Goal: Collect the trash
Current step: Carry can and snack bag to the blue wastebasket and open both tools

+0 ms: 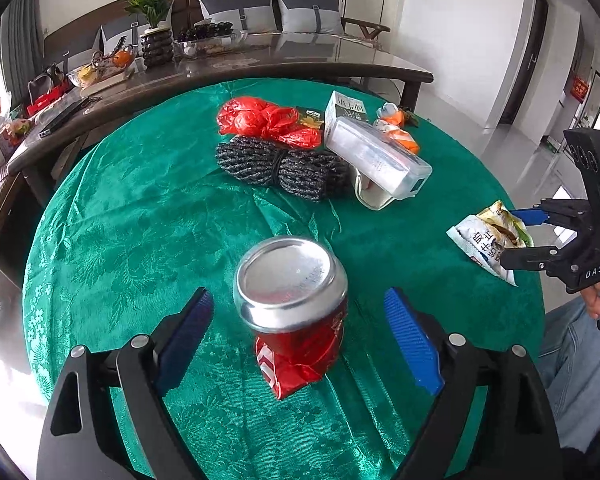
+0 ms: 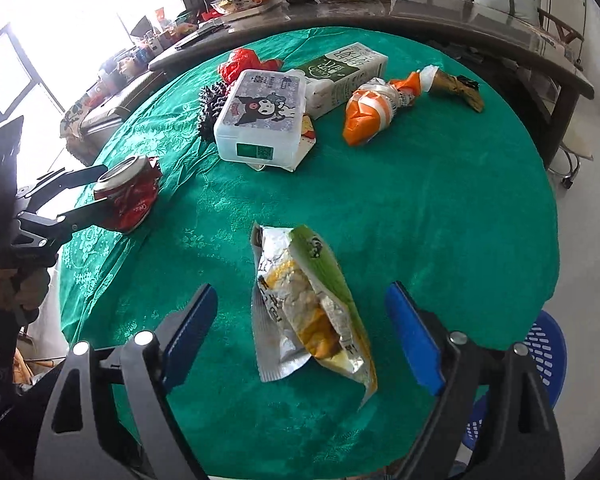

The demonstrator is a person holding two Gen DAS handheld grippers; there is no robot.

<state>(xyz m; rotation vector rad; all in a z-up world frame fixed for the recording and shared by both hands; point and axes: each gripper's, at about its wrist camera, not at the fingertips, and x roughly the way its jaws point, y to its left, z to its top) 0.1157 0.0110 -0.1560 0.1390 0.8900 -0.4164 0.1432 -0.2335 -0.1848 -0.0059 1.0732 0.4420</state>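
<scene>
My left gripper (image 1: 298,336) has its fingers spread wide and released, the crushed red can (image 1: 296,308) standing between them, touching neither pad, its long axis upright but leaning. My right gripper (image 2: 302,340) is likewise released, straddling the snack wrapper (image 2: 308,312), which lies flat with its long axis running away from me, along the fingers rather than across them. So each hand is nearest its own piece; I judge a straight squeeze would suit both. Farther out on the green-clothed bench (image 2: 440,208) I count one plastic box (image 2: 260,120), one milk carton (image 2: 344,76), one orange wrapper (image 2: 368,116), one red bag (image 1: 268,120), one rope bundle (image 1: 280,168).
</scene>
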